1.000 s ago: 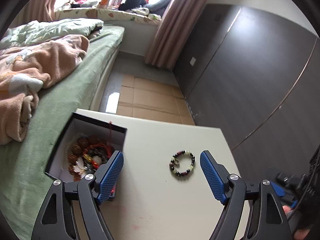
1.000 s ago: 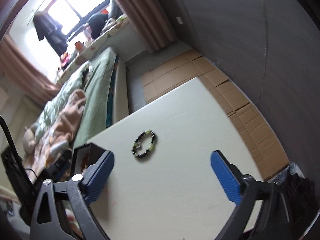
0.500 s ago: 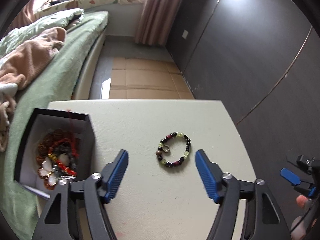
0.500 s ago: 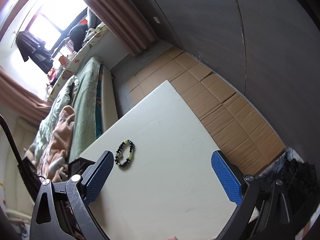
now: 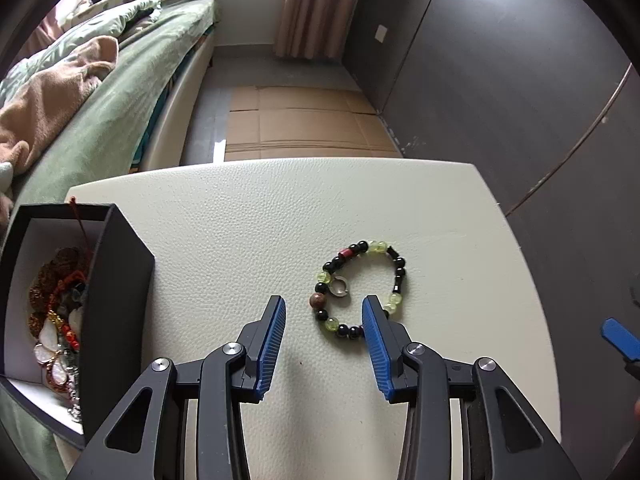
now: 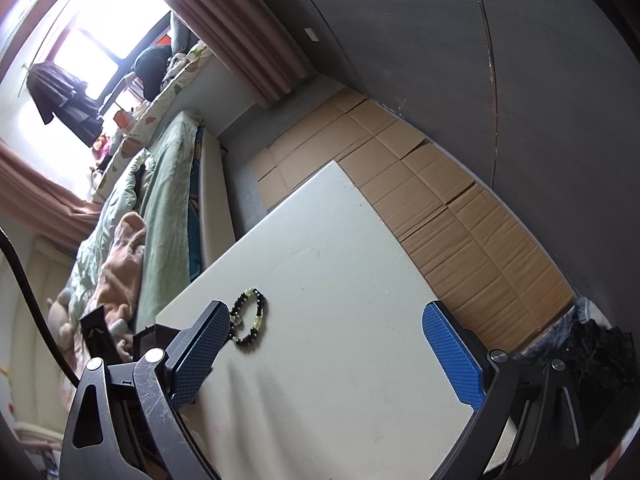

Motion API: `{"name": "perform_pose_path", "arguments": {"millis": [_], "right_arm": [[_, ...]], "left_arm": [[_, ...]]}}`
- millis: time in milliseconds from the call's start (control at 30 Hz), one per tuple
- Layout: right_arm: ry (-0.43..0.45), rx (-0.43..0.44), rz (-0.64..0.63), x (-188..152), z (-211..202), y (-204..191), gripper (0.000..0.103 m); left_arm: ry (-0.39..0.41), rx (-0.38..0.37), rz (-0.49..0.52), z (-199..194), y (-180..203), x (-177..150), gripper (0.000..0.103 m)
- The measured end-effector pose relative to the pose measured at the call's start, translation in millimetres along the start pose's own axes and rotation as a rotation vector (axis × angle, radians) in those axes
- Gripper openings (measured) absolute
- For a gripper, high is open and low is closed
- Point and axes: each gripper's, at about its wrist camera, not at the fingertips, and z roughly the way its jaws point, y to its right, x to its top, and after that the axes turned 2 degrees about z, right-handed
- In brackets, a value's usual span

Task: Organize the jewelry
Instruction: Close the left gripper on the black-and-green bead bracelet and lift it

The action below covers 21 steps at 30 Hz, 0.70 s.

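A beaded bracelet [image 5: 394, 264] of black, green and red beads lies flat on the cream table [image 5: 248, 216], with a small metal ring [image 5: 339, 286] inside its loop. My left gripper [image 5: 324, 308] hangs just above its near side, jaws closing; the near beads sit between the blue pads, which do not press on them. A black jewelry box [image 5: 120, 292] stands at the left, holding several pieces. In the right wrist view the bracelet [image 6: 256, 314] lies beside the left finger [image 6: 200, 344] of my right gripper [image 6: 324, 320], which stands open over bare table [image 6: 332, 264].
A bed with green sheet [image 5: 116, 108] and a peach blanket [image 5: 48, 96] runs along the left. Flattened cardboard [image 5: 304, 128] covers the floor beyond the table. A dark wall [image 5: 500, 80] stands to the right. The right gripper's blue tip [image 5: 618, 338] shows at the right edge.
My left gripper has come down and forward over the bracelet, and its jaws have narrowed around the near beads. The right gripper's view has drifted slightly; it stays open.
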Motion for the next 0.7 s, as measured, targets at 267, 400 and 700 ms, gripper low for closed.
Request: {"name": "perform_pose_path", "arguments": {"millis": [267,400,700], "right_arm": [[-0.009,0.009,0.0,-2,6,-4,0.098],[-0.02,-0.012,-0.016,-4,11,-8,0.098],[-0.026,-0.011,-0.082,-8,14,-21,0.098]], "left_arm": [[0.007,0.093,0.075,10,13,-6,0.03],[0.011,0.124,0.116,11,17,-9,0.014],[0.034,0.032,0.035,-5,1,-2,0.008]]}}
